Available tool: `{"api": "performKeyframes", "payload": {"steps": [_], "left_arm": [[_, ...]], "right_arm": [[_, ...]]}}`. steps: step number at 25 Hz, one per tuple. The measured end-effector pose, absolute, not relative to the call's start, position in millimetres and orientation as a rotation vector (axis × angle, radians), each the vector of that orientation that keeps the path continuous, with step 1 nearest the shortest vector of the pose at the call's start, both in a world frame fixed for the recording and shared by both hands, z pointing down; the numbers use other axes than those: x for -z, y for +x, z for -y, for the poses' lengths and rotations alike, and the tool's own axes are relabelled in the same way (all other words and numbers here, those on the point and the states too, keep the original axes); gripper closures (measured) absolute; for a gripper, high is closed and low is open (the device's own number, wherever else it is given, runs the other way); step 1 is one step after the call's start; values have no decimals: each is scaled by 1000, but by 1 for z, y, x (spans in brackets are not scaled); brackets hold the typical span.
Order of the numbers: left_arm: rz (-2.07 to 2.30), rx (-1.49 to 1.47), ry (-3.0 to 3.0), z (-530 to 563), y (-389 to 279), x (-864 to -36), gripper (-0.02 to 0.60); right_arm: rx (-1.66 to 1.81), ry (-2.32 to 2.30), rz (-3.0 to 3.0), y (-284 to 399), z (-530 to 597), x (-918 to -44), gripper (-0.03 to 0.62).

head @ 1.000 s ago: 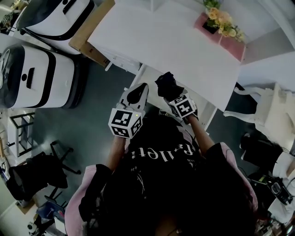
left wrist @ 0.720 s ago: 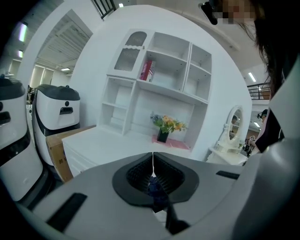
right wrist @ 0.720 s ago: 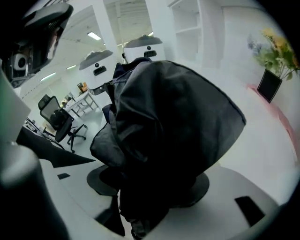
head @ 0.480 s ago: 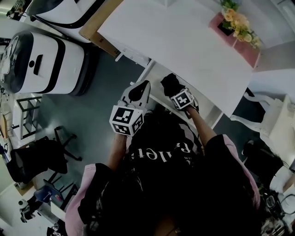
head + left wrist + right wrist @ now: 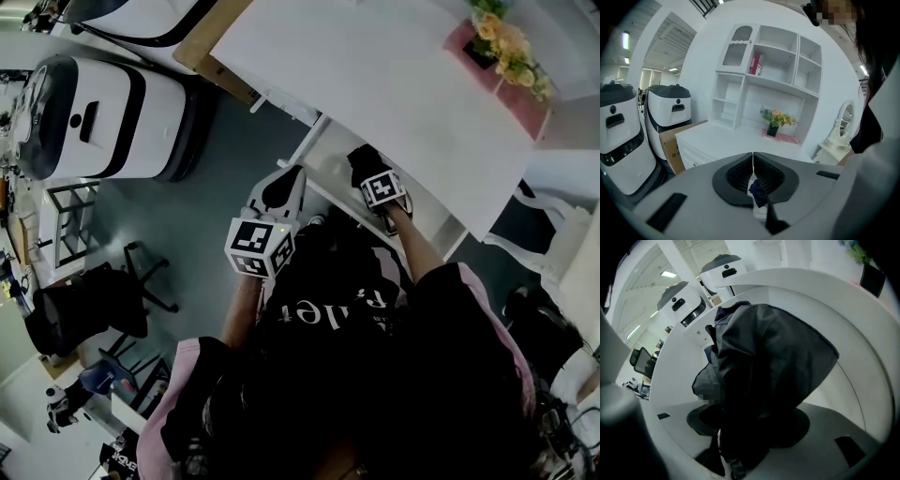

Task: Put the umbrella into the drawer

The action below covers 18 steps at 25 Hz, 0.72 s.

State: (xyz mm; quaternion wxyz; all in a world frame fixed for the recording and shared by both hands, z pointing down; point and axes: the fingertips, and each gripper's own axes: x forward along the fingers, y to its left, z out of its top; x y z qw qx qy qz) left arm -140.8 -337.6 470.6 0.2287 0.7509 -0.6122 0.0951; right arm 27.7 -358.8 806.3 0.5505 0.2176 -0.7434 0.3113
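Observation:
The folded dark umbrella (image 5: pixel 764 376) fills the right gripper view, its cloth bunched over the pads. My right gripper (image 5: pixel 375 178) is shut on it and holds it over the open white drawer (image 5: pixel 323 155) under the desk (image 5: pixel 375 75). The drawer's pale inner wall (image 5: pixel 862 362) curves round the umbrella (image 5: pixel 364 162). My left gripper (image 5: pixel 281 183) hangs to the left of the drawer, apart from the umbrella, jaws shut (image 5: pixel 753 157). A small dark blue scrap (image 5: pixel 757 190) shows low between its pads; what it is stays unclear.
A pink box of flowers (image 5: pixel 506 42) stands on the desk's far right corner. Two white and black machines (image 5: pixel 103 117) and a cardboard box (image 5: pixel 220 70) stand to the left. A black chair (image 5: pixel 94 300) is at lower left, a white chair (image 5: pixel 553 225) at right.
My right gripper has carried the umbrella forward and to the right, further in under the desk edge. The left gripper has hardly moved.

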Motion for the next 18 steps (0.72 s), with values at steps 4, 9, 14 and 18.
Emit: {"api": "performKeyframes", "payload": {"steps": [4, 9, 14, 18], "left_arm": [[1676, -258, 2069, 339, -141, -470, 565], [1671, -258, 2066, 340, -145, -473, 565], [1637, -274, 2096, 335, -146, -474, 565], [1629, -271, 2102, 324, -155, -474, 565]], "right_arm": [[-751, 551, 1734, 29, 362, -813, 316], [-688, 555, 1764, 21, 361, -811, 316], [-651, 595, 1768, 24, 363, -809, 313], [-658, 659, 1750, 35, 362, -796, 310]]}}
